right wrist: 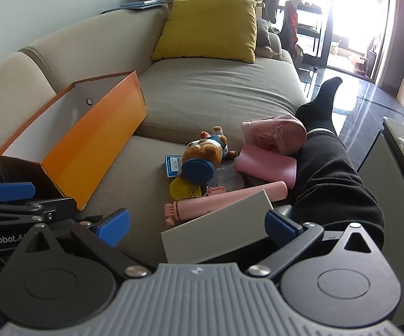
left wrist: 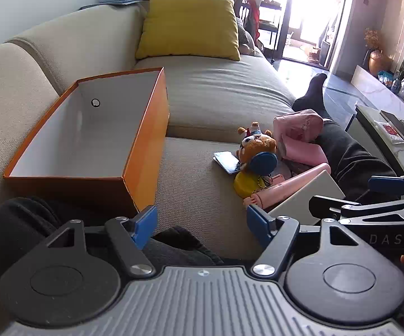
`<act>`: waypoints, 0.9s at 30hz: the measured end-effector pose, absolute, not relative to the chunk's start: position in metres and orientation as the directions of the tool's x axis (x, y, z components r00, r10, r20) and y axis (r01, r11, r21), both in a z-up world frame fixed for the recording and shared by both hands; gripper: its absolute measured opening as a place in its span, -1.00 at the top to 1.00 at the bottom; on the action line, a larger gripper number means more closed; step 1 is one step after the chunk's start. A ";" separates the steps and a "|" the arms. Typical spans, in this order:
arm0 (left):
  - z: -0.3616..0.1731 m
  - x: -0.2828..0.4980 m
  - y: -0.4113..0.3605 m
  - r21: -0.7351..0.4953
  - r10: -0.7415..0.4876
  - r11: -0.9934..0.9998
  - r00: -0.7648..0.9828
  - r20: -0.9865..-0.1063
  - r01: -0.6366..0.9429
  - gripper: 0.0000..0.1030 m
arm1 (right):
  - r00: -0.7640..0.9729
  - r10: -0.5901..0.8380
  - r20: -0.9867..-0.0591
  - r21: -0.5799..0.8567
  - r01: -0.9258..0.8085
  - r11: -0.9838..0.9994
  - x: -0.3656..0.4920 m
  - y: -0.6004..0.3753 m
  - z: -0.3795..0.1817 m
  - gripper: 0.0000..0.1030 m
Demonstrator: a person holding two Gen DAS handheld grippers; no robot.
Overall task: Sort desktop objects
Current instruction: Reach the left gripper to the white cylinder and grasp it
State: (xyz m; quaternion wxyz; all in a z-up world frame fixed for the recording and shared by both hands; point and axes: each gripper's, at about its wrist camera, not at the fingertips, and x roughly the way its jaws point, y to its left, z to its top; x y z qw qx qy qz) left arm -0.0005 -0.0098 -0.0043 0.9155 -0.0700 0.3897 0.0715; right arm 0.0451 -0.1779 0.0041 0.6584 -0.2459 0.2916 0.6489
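Currently, left wrist: left gripper (left wrist: 202,225) spread wide, empty; orange box (left wrist: 146,151) beside it, toy pile (left wrist: 257,151) apart. Right wrist: right gripper (right wrist: 197,228) wide, empty, above white box (right wrist: 215,229); may snag the leg (right wrist: 339,184) crowding the pile.

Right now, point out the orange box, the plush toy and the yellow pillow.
orange box (left wrist: 146,151), left wrist view, on its orange side wall.
plush toy (right wrist: 202,149), right wrist view, on its brown head.
yellow pillow (right wrist: 210,28), right wrist view, on its middle.
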 end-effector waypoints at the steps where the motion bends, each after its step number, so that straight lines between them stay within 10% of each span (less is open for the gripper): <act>1: -0.005 -0.001 -0.011 -0.070 0.075 0.981 0.686 -0.724 -0.182 -0.56 | -0.013 0.710 -0.704 0.055 -0.998 0.036 0.046 -0.178 0.004 -0.98; 18: -0.007 0.009 -0.019 -0.084 -0.004 0.993 0.672 -0.740 -0.087 -0.34 | -0.002 0.686 -0.727 0.051 -0.997 0.051 0.060 -0.171 -0.004 -0.96; 27: -0.020 0.042 -0.039 -0.122 -0.138 0.990 0.626 -0.767 0.069 0.17 | -0.006 0.616 -0.788 0.099 -0.988 0.117 0.095 -0.152 -0.020 -0.34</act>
